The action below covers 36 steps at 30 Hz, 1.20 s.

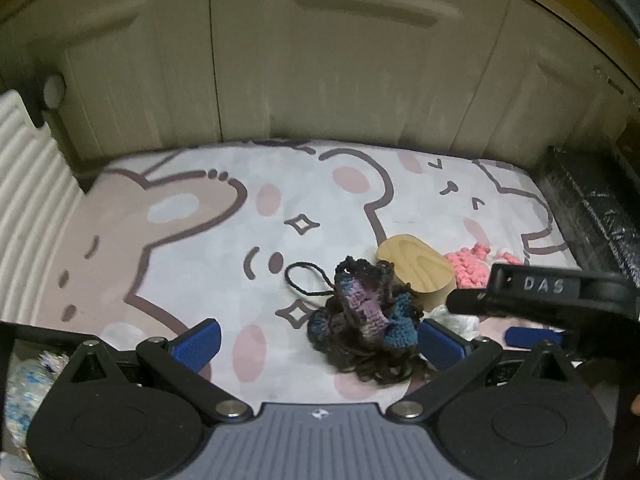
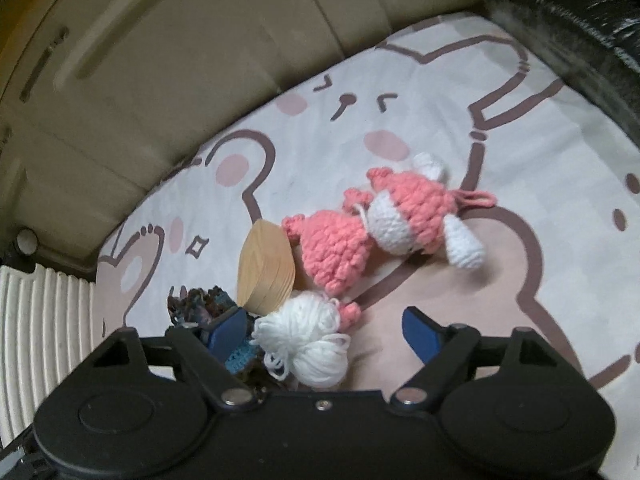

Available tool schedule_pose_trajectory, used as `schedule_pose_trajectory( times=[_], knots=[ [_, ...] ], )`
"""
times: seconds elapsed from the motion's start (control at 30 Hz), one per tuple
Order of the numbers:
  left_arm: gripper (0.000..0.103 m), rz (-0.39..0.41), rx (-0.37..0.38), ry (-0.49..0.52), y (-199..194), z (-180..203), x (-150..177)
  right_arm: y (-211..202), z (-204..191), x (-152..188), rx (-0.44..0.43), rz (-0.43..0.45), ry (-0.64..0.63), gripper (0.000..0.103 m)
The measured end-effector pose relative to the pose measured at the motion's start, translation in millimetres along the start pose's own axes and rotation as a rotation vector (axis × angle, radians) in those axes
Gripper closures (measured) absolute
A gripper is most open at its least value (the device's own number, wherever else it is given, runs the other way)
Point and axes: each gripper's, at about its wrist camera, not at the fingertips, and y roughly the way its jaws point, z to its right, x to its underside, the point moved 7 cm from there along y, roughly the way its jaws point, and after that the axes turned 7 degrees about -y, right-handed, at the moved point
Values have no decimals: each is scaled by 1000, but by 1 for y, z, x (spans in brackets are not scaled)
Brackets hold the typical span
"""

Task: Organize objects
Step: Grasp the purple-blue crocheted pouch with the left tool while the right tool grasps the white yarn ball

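Crochet pieces sit bunched together on the bear-print mat point(image 1: 192, 216) in front of you: a dark blue-and-purple crochet piece point(image 1: 366, 312) with a loose black loop point(image 1: 304, 280), a wooden block point(image 1: 416, 272) touching its far side, a pink-and-white crochet doll point(image 2: 360, 224) to the right of the block, and a white yarn bundle point(image 2: 308, 336) at the near edge of the cluster. Your left tool point(image 1: 320, 340) is released, its blue pads spread wide; the dark piece lies between them but hard against the right pad point(image 1: 438, 344), with bare mat beside the left one. Your right tool point(image 2: 328, 332) is also released, jaws apart, with the white bundle between them, close to the left pad point(image 2: 226, 332) and away from the right pad. The main risk, as I judge it, is crowding: both tools work the same tight spot, and in the left view the right tool's body point(image 1: 552, 292) already hangs just over the cluster, so closing together could knock one tool against the other. Because each soft item sits off-centre, a closing pad may shove it sideways rather than pinch it, or catch only a few strands. The yarn bundle touches the doll's pink foot and the dark piece, so lifting it could drag a neighbour along. The black loop could snag on a finger, and the block may get pushed across the mat.
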Motion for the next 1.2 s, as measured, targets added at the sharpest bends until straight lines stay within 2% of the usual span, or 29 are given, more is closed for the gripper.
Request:
schedule_pose_trajectory(
  times=[0.2, 0.33, 0.47, 0.53, 0.73, 0.83, 0.9, 1.07, 1.2],
  knots=[
    [0, -43, 28, 24, 17, 5, 7, 15, -7, 3, 6, -34, -55, 28],
    [2, -61, 33, 53, 27, 10, 10, 21, -7, 2, -8, -72, -63, 57],
    [5, -74, 41, 76, 36, 14, 12, 11, -6, -4, -15, -84, -77, 73],
    [6, -82, 54, 69, 41, 16, 12, 6, -4, -5, -11, -92, -88, 75],
    [10, -93, 76, 64, 57, 22, 12, 1, 0, -5, -12, -93, -111, 77],
    [10, -99, 80, 70, 63, 25, 13, 5, -2, -5, -15, -94, -122, 74],
    [15, -106, 90, 63, 66, 26, 15, 8, -2, -5, -21, -98, -131, 71],
    [37, -131, 107, 38, 72, 28, 17, 17, 1, -1, -43, -124, -108, 60],
    [49, -136, 121, 4, 73, 26, 16, 22, 2, 2, -59, -140, -94, 62]
  ],
)
